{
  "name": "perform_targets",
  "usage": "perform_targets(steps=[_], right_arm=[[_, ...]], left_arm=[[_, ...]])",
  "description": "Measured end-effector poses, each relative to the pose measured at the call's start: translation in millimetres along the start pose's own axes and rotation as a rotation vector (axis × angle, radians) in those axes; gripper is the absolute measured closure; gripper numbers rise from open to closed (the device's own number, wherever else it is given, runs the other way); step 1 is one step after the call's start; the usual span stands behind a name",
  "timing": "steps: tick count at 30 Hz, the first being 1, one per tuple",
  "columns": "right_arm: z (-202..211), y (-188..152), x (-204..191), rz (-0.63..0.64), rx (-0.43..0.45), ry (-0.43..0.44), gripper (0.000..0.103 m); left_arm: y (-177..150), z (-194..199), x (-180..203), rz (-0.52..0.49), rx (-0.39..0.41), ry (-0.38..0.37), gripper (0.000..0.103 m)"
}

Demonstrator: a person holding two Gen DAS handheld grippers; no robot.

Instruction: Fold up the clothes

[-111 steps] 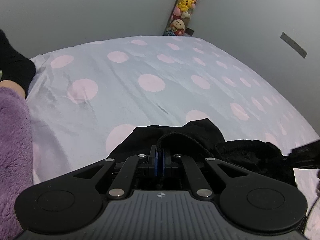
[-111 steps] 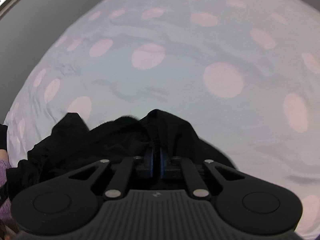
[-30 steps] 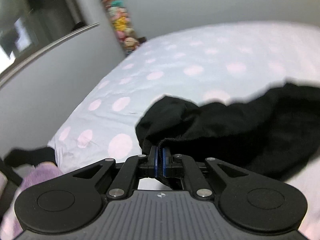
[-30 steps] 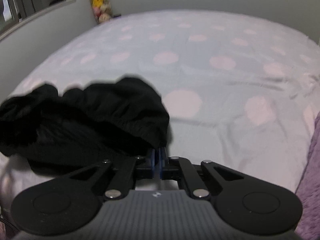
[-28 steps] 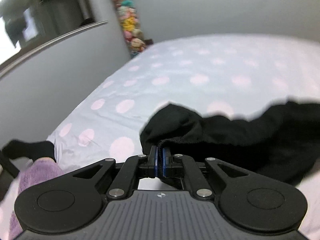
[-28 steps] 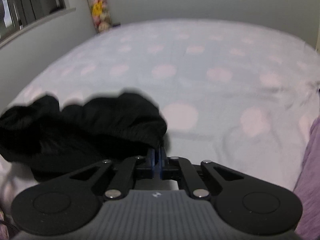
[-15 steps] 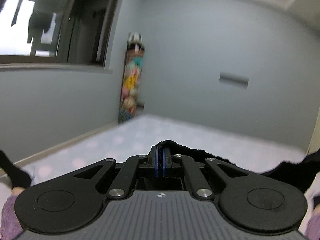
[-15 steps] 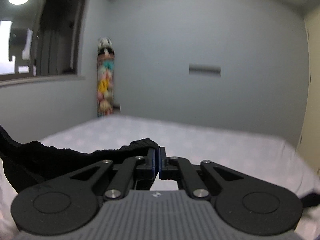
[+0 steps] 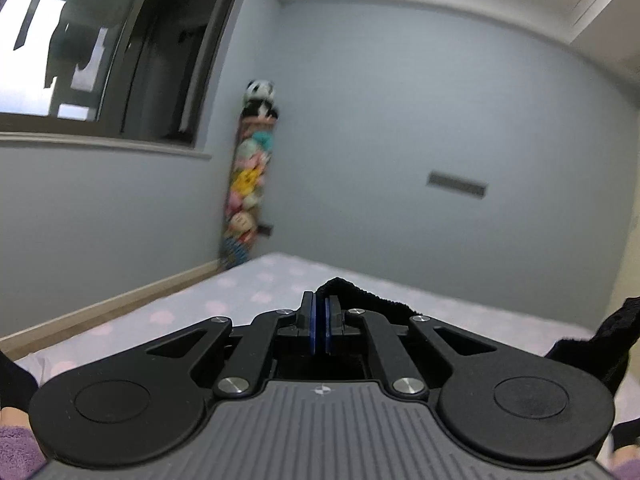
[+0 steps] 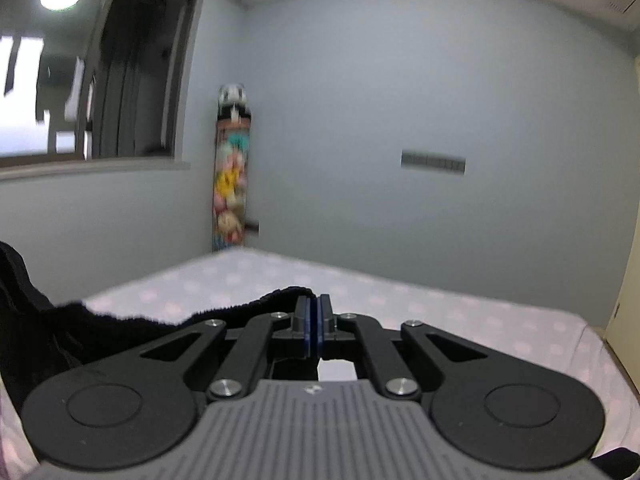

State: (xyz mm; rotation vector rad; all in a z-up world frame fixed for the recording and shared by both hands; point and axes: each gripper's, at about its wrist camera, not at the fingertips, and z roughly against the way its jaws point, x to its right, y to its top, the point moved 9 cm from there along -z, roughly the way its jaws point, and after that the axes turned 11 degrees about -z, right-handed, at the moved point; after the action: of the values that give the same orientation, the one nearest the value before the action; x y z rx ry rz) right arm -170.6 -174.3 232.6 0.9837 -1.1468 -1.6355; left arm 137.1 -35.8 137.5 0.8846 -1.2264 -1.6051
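Observation:
A black garment (image 9: 372, 300) hangs in the air between my two grippers, above the bed. My left gripper (image 9: 320, 312) is shut on one end of its edge; the cloth runs off to the right and shows again at the right border. My right gripper (image 10: 313, 314) is shut on the other end, and the black garment (image 10: 60, 328) sags away to the left in that view. Both grippers point nearly level toward the far wall. Most of the garment hangs below the frames, hidden.
The bed sheet (image 9: 256, 292), pale lilac with pink dots, lies below and ahead. A tall column of plush toys (image 9: 250, 184) stands in the far corner. A dark window (image 9: 100, 48) fills the left wall. A purple fuzzy sleeve (image 9: 16, 452) shows at lower left.
Both grippers have lifted well above the bed with the garment, tipping from looking down at the sheet to looking at the far wall. The garment now hangs stretched between them.

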Motion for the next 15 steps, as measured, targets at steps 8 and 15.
perform_targets(steps=[8, 15], right_arm=[[-115.3, 35.4, -17.9, 0.04, -0.027, -0.072, 0.1], [-89.2, 98.1, -27.3, -0.04, 0.126, -0.003, 0.099]], left_arm=[[58.0, -78.2, -17.4, -0.021, -0.023, 0.021, 0.101], [111.7, -47.6, -24.7, -0.008, 0.122, 0.026, 0.101]])
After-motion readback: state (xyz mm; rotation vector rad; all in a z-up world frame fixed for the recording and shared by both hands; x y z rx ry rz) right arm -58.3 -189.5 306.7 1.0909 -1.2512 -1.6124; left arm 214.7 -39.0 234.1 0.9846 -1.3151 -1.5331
